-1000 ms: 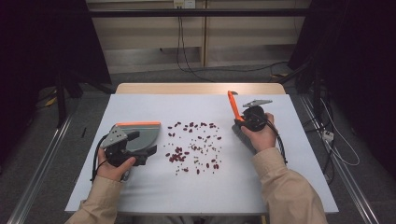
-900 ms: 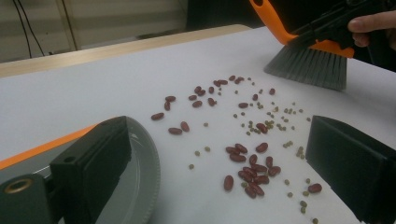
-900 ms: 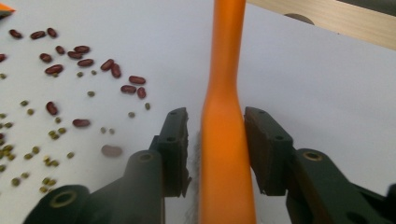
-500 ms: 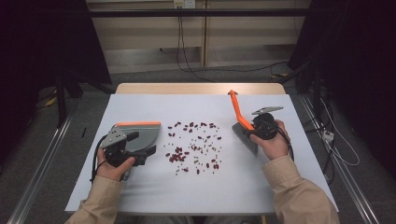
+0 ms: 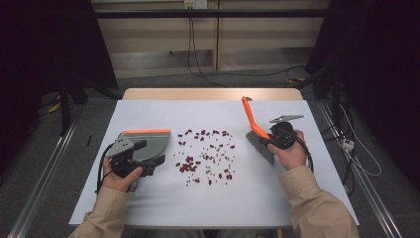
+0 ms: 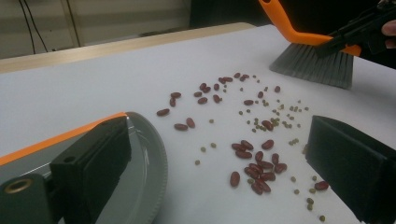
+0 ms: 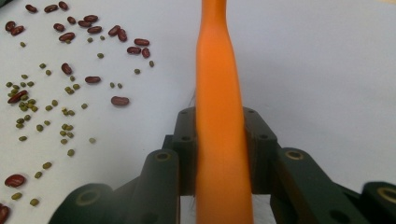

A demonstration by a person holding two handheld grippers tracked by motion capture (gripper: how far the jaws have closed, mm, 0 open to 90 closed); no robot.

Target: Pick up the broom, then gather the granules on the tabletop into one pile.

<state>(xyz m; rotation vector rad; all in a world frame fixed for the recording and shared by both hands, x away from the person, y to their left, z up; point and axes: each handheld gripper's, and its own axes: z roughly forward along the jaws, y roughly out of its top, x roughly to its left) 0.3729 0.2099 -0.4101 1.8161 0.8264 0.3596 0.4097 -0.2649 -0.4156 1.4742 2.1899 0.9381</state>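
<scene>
From the high view, the right gripper (image 5: 270,140) is clenched on the orange handle of a brush (image 5: 253,123), whose grey bristles hang just below and beside it over the white tabletop (image 5: 307,198); its jaws have just been closing, with the handle between them. The left gripper (image 5: 143,153) grasps a grey dustpan (image 5: 151,144) with an orange edge. The scattered beans (image 5: 205,156) lie between the two grippers.

In the left gripper view, the near jaw presses on the dustpan (image 6: 144,158), which lies at the lower left of the gripper. The red and green beans (image 6: 254,154) are spread just ahead, and the brush (image 6: 313,63) stands beyond them.

In the right gripper view, the brush handle (image 7: 217,116) runs straight up between the jaws, gripped on both sides. The beans (image 7: 60,84) lie to the gripper's left.
</scene>
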